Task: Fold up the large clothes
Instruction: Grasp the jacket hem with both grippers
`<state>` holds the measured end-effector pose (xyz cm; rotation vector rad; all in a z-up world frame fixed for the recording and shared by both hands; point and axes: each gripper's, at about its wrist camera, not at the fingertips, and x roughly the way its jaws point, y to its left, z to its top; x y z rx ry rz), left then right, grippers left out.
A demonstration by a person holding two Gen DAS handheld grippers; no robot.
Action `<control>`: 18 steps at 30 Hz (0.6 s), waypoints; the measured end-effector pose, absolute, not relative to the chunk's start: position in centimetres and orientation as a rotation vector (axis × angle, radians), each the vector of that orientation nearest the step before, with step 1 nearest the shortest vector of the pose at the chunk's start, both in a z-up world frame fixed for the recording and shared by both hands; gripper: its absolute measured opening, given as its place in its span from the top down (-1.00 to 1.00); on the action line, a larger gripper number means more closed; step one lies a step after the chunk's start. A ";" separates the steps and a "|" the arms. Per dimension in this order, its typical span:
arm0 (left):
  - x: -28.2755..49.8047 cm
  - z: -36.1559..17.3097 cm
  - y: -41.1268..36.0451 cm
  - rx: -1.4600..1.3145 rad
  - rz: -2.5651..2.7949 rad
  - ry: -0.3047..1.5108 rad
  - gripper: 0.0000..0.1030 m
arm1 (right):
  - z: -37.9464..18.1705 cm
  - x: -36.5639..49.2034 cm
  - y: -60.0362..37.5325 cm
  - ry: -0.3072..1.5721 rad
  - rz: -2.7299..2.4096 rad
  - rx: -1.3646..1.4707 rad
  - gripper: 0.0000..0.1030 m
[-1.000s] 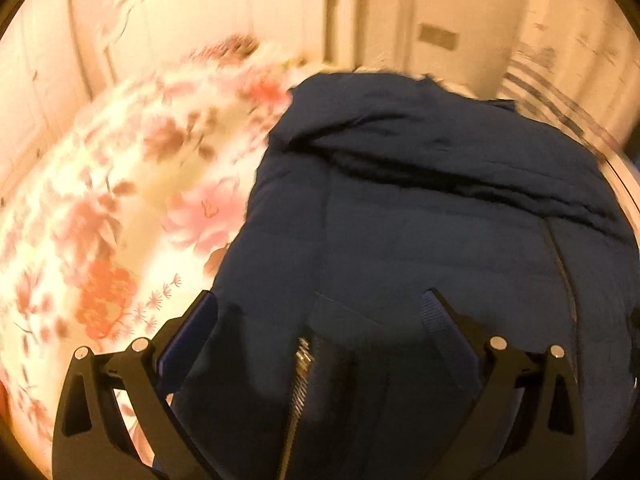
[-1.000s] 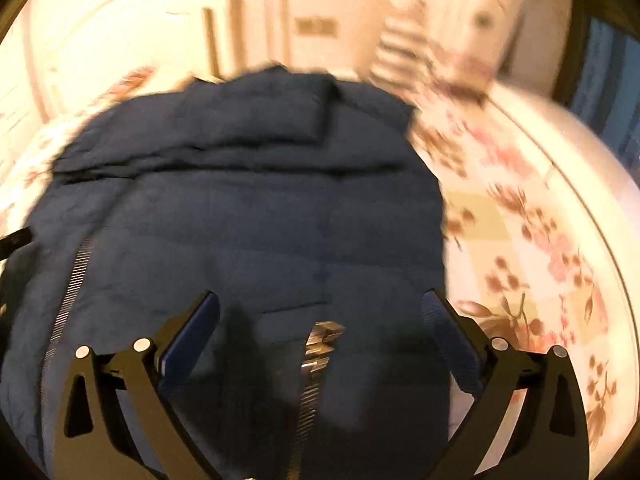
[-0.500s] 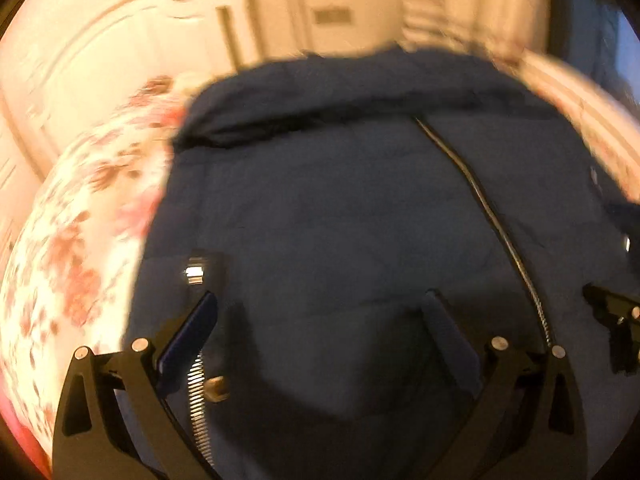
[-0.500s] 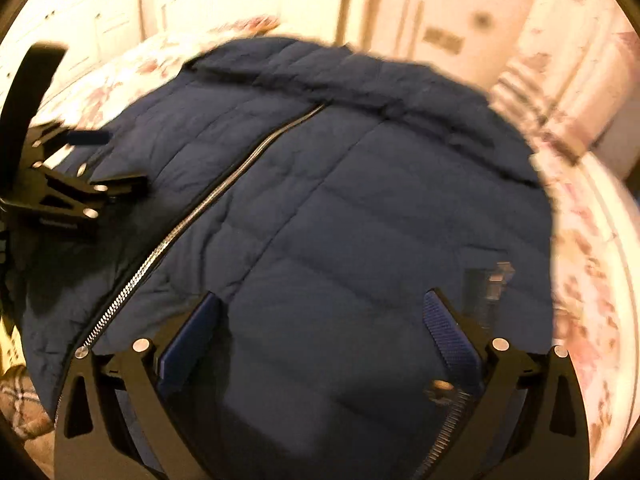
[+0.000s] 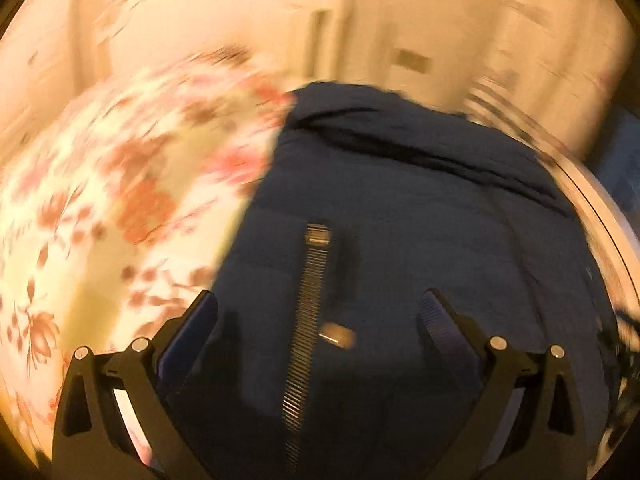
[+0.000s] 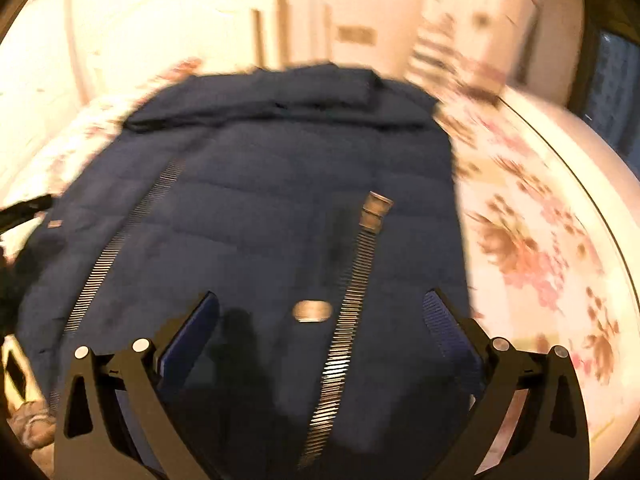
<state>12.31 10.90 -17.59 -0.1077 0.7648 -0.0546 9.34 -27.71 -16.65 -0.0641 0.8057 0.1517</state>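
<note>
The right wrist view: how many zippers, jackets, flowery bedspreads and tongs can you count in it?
Navy puffer jacket: 1
Metal zipper strips: 2
Floral bedspread: 1
Right tongs, open over the jacket: 1
Left tongs, only a dark tip at the left edge: 1
Total: 6

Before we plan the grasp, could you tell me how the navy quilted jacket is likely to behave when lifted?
The jacket will probably flop and drape, since it lies soft and rumpled on the floral bedspread. Its puffy quilting suggests it is light yet bulky. The metal zipper edges may swing loose.
</note>
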 end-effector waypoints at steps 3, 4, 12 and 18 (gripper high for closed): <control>9.9 -18.1 6.3 0.050 -0.160 0.758 -0.96 | -16.5 7.7 -24.5 0.785 0.264 -0.133 -0.90; 9.6 -18.8 4.9 0.106 -0.175 0.769 -0.96 | -16.9 7.1 -23.1 0.791 0.307 -0.168 -0.90; 9.6 -21.2 3.4 0.182 -0.161 0.812 -0.96 | -18.5 6.4 -20.8 0.839 0.354 -0.226 -0.90; 7.7 -21.4 9.9 0.023 -0.068 0.786 -0.96 | -17.5 4.9 -25.7 0.811 0.243 -0.146 -0.90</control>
